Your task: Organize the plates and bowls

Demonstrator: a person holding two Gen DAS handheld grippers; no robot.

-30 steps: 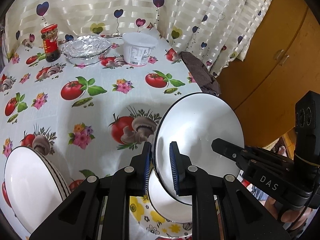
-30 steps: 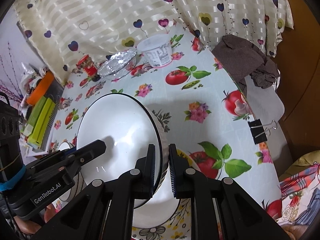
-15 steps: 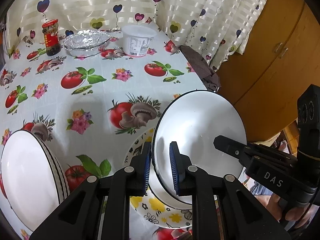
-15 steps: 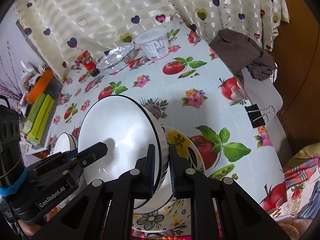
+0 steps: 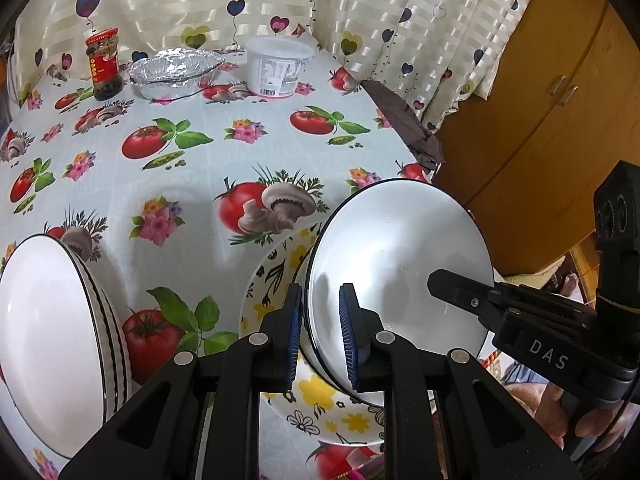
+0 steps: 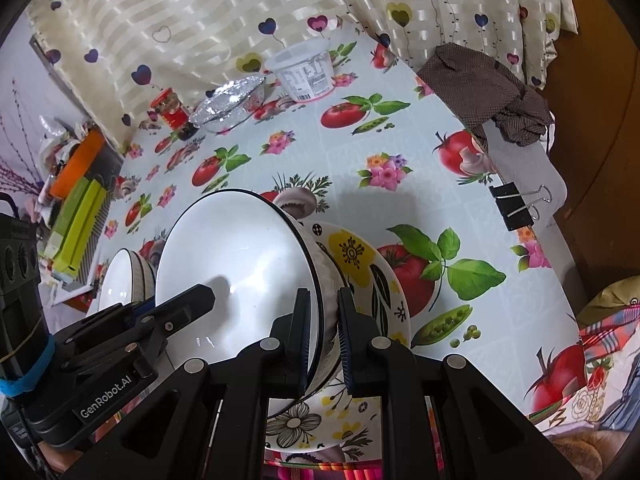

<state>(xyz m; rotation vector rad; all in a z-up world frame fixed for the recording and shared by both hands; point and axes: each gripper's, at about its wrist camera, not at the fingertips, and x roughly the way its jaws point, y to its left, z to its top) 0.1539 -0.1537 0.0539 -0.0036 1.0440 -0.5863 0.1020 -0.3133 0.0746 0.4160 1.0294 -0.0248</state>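
A white bowl with a thin black rim [image 5: 400,264] is tilted above a yellow-flowered plate [image 5: 276,272] near the table's front edge. My left gripper [image 5: 320,336] is shut on the bowl's near rim. My right gripper [image 6: 323,336] is shut on the same bowl [image 6: 236,268], on its opposite rim, over the flowered plate [image 6: 372,268]. A second white ribbed bowl [image 5: 52,340] stands at the left; it also shows in the right wrist view [image 6: 124,280].
On the tomato-print tablecloth [image 5: 192,184] at the back stand a red-capped jar [image 5: 103,65], a foil tray [image 5: 176,72] and a white tub [image 5: 278,67]. A brown cloth [image 6: 488,88] lies at the right edge, a binder clip [image 6: 516,204] beside it.
Both grippers have lifted the bowl off the flowered plate and drawn it back toward the front edge; more of the plate shows now. The second bowl appears larger at the left.
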